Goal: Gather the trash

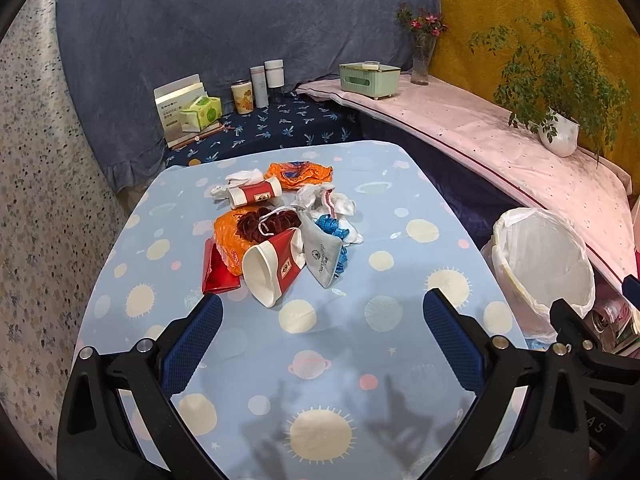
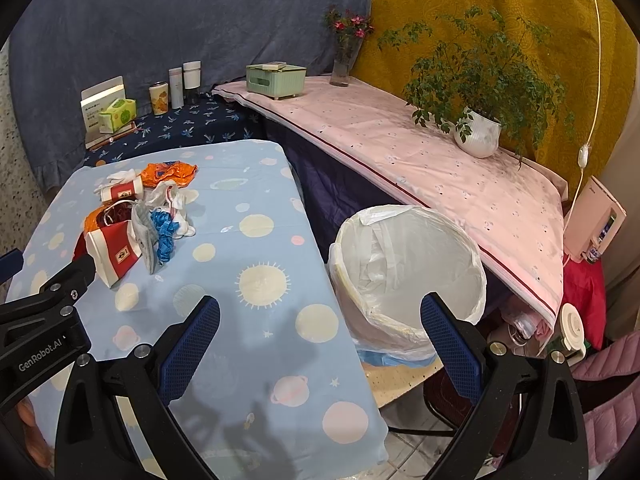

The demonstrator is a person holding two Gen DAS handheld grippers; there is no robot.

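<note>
A pile of trash lies mid-table: a red-and-white paper cup on its side (image 1: 272, 268), a second cup (image 1: 254, 194), orange wrappers (image 1: 300, 174), a red packet (image 1: 218, 272), a grey pouch (image 1: 322, 252), blue ribbon (image 1: 332, 228) and white tissues (image 1: 340, 204). The pile also shows in the right wrist view (image 2: 136, 220). A white-lined trash bin (image 1: 544, 268) stands right of the table, and is seen closer in the right wrist view (image 2: 408, 272). My left gripper (image 1: 322, 308) is open and empty, just short of the near cup. My right gripper (image 2: 320, 316) is open and empty, over the table's right edge by the bin.
The table wears a blue planet-print cloth (image 1: 360, 360). Behind it a dark shelf holds a tissue pack (image 1: 204, 112) and jars (image 1: 264, 80). A pink-covered ledge (image 2: 420, 160) carries a green box (image 2: 276, 76), a flower vase (image 2: 344, 56) and a potted plant (image 2: 480, 132).
</note>
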